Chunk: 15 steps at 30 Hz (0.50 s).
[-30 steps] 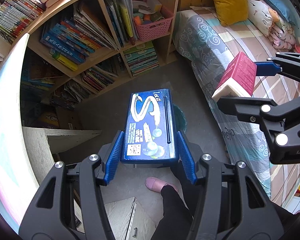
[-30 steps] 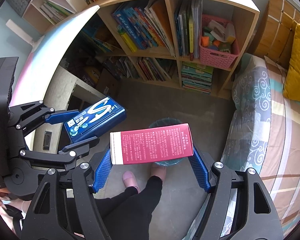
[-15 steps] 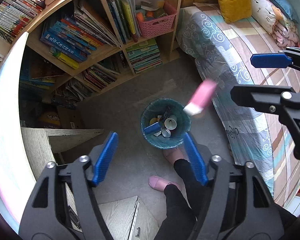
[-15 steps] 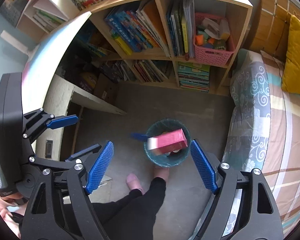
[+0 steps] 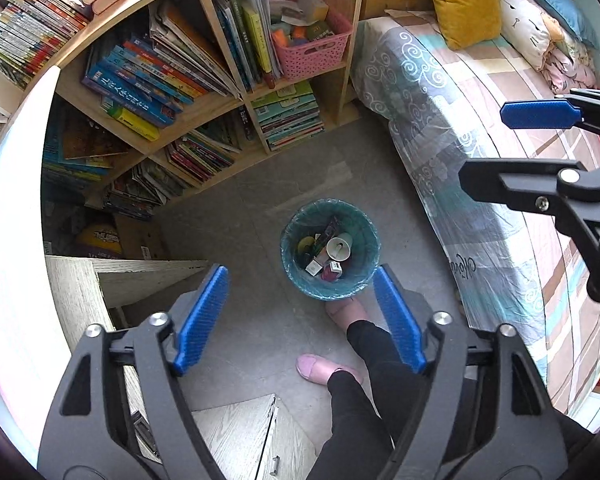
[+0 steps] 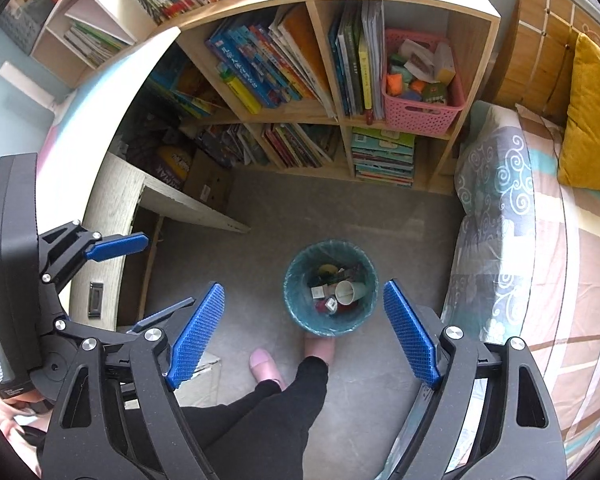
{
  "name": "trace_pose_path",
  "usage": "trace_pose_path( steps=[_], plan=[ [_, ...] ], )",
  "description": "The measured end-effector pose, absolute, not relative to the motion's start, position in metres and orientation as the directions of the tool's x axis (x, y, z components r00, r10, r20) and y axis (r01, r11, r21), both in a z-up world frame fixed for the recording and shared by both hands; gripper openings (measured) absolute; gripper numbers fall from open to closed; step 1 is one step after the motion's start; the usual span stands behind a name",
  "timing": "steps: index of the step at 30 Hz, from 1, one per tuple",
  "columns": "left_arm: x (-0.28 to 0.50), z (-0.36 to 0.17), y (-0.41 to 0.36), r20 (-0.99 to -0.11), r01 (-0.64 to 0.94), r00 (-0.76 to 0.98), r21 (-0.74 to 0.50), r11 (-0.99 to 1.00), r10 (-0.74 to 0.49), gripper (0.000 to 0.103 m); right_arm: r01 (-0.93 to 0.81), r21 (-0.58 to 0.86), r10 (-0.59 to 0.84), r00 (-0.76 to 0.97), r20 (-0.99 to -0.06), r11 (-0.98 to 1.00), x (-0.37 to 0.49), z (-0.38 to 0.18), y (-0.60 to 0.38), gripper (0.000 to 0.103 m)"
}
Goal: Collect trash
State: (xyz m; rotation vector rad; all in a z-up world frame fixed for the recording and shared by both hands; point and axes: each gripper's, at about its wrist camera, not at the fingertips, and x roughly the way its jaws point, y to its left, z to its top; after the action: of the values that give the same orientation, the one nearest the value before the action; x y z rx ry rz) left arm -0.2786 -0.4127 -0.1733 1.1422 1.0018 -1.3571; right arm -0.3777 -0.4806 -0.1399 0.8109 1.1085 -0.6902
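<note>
A round teal-lined trash bin [image 5: 366, 232] stands on the grey floor far below, holding a white cup [image 5: 339, 247], small boxes and other trash. It also shows in the right wrist view [image 6: 296, 276]. My left gripper [image 5: 300, 300] is open and empty, high above the bin. My right gripper [image 6: 304, 312] is open and empty too, also high above the bin. The right gripper shows at the right of the left wrist view [image 5: 512, 148], and the left gripper at the left of the right wrist view [image 6: 148, 276].
A wooden bookshelf [image 6: 320, 112] full of books with a pink basket [image 6: 420, 116] stands behind the bin. A bed [image 5: 480, 140] with a yellow pillow lies to the right. A pale wooden desk [image 6: 112, 216] is to the left. The person's legs and pink slippers [image 5: 320, 366] stand by the bin.
Both grippers opened. The blue box fell from the left and the red box from the right, both dropping into the bin below.
</note>
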Motion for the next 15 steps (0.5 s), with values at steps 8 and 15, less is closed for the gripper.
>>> trace_pose_path(
  steps=[8,15],
  plan=[
    [-0.271,-0.164,-0.408,-0.976,0.997,0.026,0.041,-0.066,-0.217,0.075,0.8,0.215,-0.08,0.311,-0.947,0.561,-0.372,-0.136,-0.482,0.082],
    [-0.249,-0.152,-0.397,-0.969,0.998,0.063,0.062,0.01,-0.237,0.076,0.758,0.214,-0.078,0.33,-0.941,0.616,-0.351,-0.127,-0.483,0.084]
  ],
)
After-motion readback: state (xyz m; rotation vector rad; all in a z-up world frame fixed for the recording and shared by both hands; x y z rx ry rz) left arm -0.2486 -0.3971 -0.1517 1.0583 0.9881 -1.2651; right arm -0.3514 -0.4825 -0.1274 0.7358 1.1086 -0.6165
